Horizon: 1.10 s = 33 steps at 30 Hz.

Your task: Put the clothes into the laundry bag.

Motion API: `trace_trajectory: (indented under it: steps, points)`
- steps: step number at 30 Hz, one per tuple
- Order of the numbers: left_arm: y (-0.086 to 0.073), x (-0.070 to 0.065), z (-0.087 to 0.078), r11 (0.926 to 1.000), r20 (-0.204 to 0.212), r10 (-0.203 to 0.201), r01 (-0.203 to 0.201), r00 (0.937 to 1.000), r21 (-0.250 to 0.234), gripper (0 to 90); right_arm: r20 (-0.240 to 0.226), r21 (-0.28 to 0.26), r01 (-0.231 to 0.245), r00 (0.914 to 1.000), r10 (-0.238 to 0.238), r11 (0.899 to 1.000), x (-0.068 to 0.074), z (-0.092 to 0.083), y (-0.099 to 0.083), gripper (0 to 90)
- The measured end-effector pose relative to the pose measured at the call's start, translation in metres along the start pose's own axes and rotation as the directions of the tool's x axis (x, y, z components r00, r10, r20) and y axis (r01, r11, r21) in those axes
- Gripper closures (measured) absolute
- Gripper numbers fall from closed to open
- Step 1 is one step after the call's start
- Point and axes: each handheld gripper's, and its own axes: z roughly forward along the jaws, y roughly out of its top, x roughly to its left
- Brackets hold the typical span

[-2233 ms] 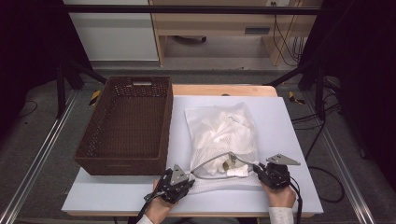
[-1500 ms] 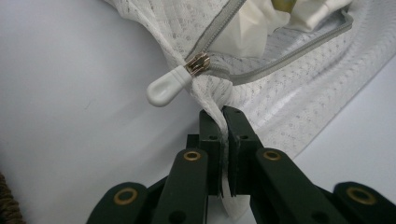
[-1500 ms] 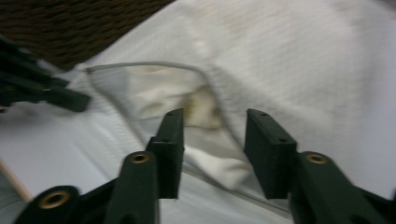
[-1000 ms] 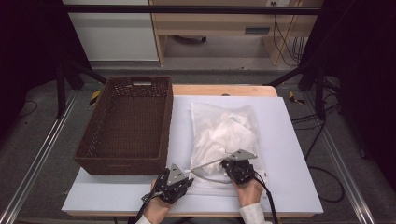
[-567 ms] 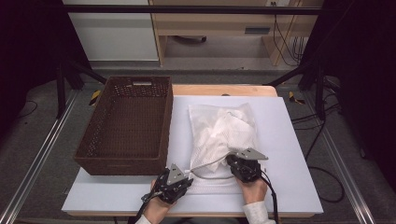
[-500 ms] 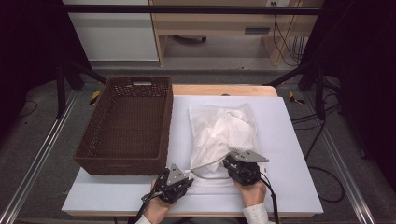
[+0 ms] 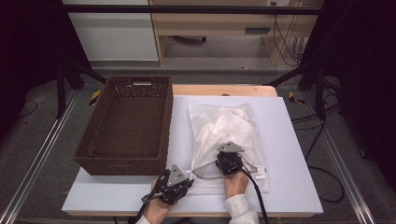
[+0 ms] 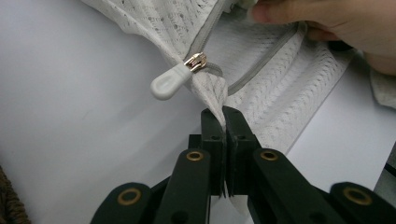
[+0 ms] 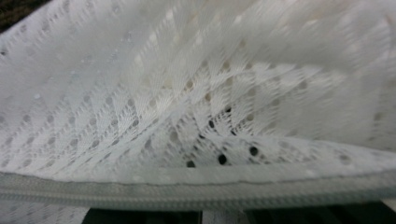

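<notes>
Since the earlier frames, the right gripper [image 7: 228,158] had travelled from the mesh bag's [image 7: 224,126] near right corner leftward to the middle of its near edge, its jaws just having closed; the right gripper view showed the zipper [image 9: 196,196] edge lying across the jaw tips, apparently pinched, though the pads themselves were hidden. Left gripper [image 7: 180,175] stayed at the bag's near left corner, jaws fully closed on a fold of mesh just below the zipper pull [image 8: 175,81]. Bag lay flat on the white table [image 7: 289,186], long axis running away from the person, white cloth [image 7: 231,121] bundled inside toward the far end. Zipper ran along the near edge between the two grippers, the pull nearest the left one; the opening thus lay rightward from the pull. Wicker basket [image 7: 126,123] stood left of the bag, just beside it, not blocking the zipper line
</notes>
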Motion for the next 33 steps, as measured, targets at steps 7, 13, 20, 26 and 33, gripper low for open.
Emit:
trace_trajectory:
  steps: [7,13,20,26,33]
  points:
    - [-0.002,0.004,0.003,0.9998,-0.005,-0.016,0.016,0.9999,0.009,86.1,-0.122,-0.068,-0.004,0.9926,-0.004,0.998,-0.013,-0.055,-0.015,70.9]
    - [-0.003,0.005,0.006,0.9997,-0.011,-0.018,0.018,0.9998,0.018,85.2,0.012,-0.147,-0.04,0.999,0.042,0.988,-0.054,-0.108,-0.042,47.7]
    - [-0.004,0.007,0.007,0.9994,-0.016,-0.023,0.023,0.9996,0.024,85.3,0.049,0.024,-0.069,0.9965,0.068,0.997,-0.078,-0.083,-0.061,69.2]
    - [-0.006,0.008,0.006,0.999,-0.016,-0.028,0.029,0.9995,0.033,84.9,0.054,-0.002,-0.065,0.9964,0.065,0.998,-0.079,-0.103,-0.057,86.5]
    - [-0.008,0.007,0.006,0.9987,-0.018,-0.033,0.034,0.9993,0.037,83.8,0.006,-0.027,-0.051,0.9986,0.052,0.998,-0.08,-0.113,-0.072,78.4]
